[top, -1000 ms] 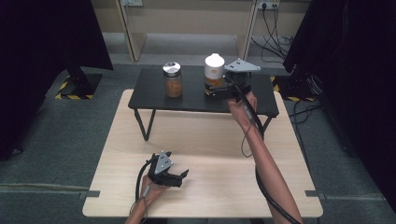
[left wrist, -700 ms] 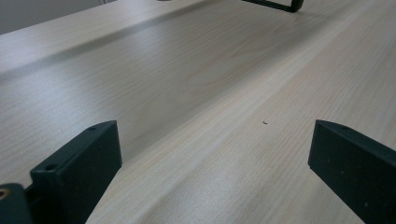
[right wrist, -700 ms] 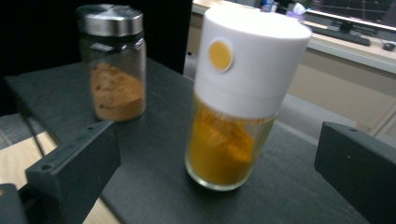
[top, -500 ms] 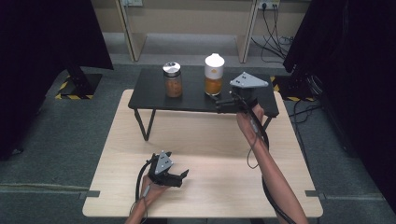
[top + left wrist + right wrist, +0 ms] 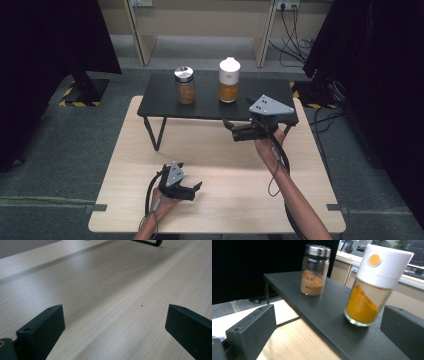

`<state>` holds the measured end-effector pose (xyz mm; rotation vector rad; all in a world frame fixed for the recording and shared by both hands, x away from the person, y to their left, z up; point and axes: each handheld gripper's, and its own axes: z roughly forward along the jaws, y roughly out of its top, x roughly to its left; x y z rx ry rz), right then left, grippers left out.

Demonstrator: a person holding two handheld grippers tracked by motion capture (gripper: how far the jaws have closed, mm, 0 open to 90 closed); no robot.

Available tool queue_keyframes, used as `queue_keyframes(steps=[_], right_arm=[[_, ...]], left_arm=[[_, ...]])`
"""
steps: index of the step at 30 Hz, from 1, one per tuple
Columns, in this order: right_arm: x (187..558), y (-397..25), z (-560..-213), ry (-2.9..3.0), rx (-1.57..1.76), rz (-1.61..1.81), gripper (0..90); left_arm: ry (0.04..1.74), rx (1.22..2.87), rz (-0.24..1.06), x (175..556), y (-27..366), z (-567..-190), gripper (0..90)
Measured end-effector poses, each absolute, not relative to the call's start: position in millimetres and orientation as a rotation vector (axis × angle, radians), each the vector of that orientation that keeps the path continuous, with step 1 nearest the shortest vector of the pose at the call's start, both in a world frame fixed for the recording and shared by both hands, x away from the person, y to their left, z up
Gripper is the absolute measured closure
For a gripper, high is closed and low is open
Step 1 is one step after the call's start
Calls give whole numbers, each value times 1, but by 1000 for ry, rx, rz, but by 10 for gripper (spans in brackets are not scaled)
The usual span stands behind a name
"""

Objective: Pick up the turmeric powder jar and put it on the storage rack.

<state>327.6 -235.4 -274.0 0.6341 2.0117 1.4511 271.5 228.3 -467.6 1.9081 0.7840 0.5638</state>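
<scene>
Here the right gripper (image 5: pixel 229 129) is being held spread before 2 jars; the tall white-capped jar (image 5: pixel 374 285) could be tipped if nudged; the left gripper (image 5: pixel 196 189) is resting spread on the table (image 5: pixel 225 200)

Grey carpet floor (image 5: pixel 60 150) all around, black curtains (image 5: pixel 45 45) hanging on both sides, pale wooden shelving (image 5: pixel 200 25) along the back wall, cables (image 5: pixel 295 30) trailing from a socket there.

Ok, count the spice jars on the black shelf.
2: the metal-lidded jar of brown powder on the black shelf's left part, the white-capped jar of orange powder beside it, mid-shelf.
</scene>
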Motion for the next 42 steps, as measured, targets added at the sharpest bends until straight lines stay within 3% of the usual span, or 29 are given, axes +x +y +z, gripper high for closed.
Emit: queue_keyframes(steps=[14,34,42], right_arm=[[291,-245,-321,2008,553,1395,1],[282,-246,-414,2097,672,1319,2],[282,-242,-437,2126,688,1283,2]], left_arm=[[786,1906,560,272,229,-468,16],[787,1909,562,272,229,-467,17],[787,1907,561,272,229,-468,17]])
